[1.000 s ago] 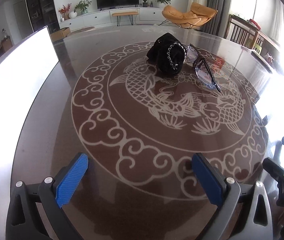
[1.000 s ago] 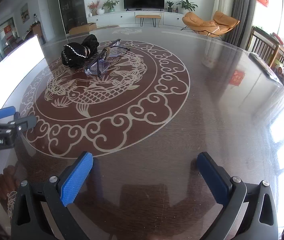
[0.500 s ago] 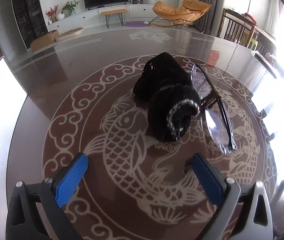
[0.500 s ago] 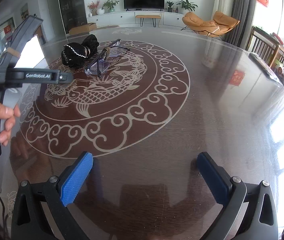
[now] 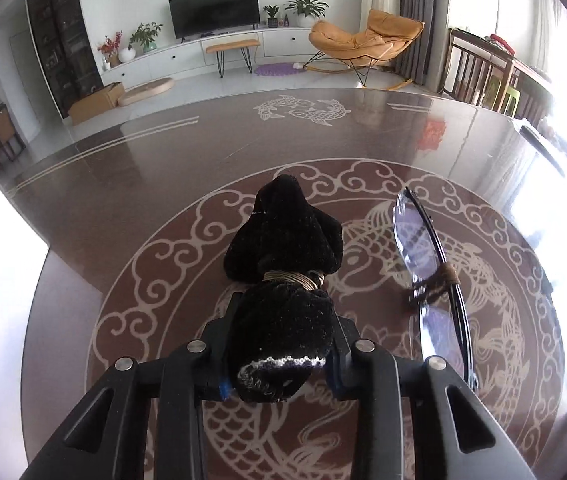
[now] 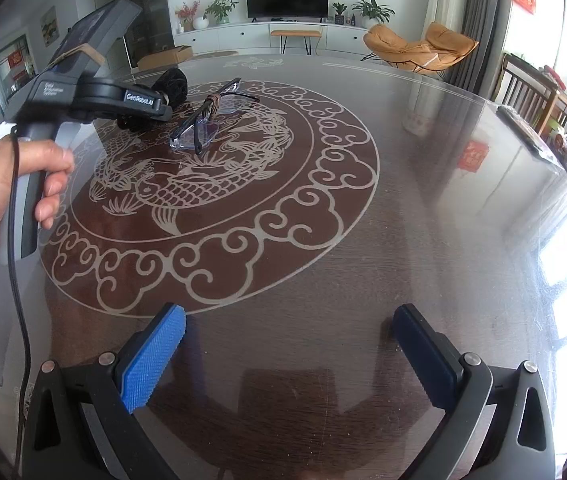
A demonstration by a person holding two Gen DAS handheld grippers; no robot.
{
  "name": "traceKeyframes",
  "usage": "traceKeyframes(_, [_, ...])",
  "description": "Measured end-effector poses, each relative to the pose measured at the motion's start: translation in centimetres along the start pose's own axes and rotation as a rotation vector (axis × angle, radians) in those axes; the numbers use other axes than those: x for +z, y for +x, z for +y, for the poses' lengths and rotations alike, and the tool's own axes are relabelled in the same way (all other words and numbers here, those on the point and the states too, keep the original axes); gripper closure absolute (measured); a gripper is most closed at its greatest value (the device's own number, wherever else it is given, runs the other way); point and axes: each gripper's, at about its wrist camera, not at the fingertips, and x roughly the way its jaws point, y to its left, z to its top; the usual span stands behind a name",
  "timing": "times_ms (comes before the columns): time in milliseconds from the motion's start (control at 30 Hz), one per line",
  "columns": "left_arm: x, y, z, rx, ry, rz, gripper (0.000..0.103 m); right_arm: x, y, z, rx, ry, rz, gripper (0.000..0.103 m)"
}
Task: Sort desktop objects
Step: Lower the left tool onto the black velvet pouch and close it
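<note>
The left tool (image 5: 279,348) is closing on the near end of a fuzzy black pouch (image 5: 283,280), which lies on the shiny brown surface (image 5: 155,184). A pair of glasses (image 5: 431,276) lies just beside it. The right tool (image 6: 289,354) hangs wide apart over a bare spot, holding nothing.
</note>
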Motion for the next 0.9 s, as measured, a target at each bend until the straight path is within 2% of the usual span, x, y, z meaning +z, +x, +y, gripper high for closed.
traceKeyframes(133, [-3.9, -2.8, 1.3, -0.022, -0.064, -0.001, 0.069, 0.0, -0.1, 0.0, 0.0, 0.0, 0.0, 0.0])
traceKeyframes(300, [-10.0, -7.1, 3.3, 0.027, -0.1, -0.016, 0.066, 0.0, 0.0, 0.0, 0.0, 0.0, 0.0, 0.0])
traceKeyframes(367, [-11.7, -8.0, 4.1, 0.057, -0.118, -0.019, 0.051, 0.0, 0.0, -0.1, 0.0, 0.0, 0.0, 0.0])
traceKeyframes(400, [-12.2, -8.2, 4.5, 0.079, -0.135, -0.009, 0.029, 0.0, 0.0, -0.1, 0.0, 0.0, 0.0, 0.0])
traceKeyframes(433, [-12.7, -8.2, 5.3, 0.081, -0.157, 0.009, 0.015, 0.0, -0.1, -0.1, 0.0, 0.0, 0.0, 0.0])
traceKeyframes(500, [-12.9, -8.0, 6.1, 0.056, -0.174, 0.018, 0.014, 0.0, 0.0, -0.1, 0.0, 0.0, 0.0, 0.0])
traceKeyframes(700, [-13.2, -7.6, 5.5, 0.055, -0.155, 0.039, 0.0, 0.0, 0.0, -0.1, 0.0, 0.0, -0.001, 0.0])
traceKeyframes(900, [-12.8, -7.6, 5.4, 0.053, -0.155, 0.038, 0.0, 0.0, 0.0, -0.1, 0.0, 0.0, 0.0, 0.0])
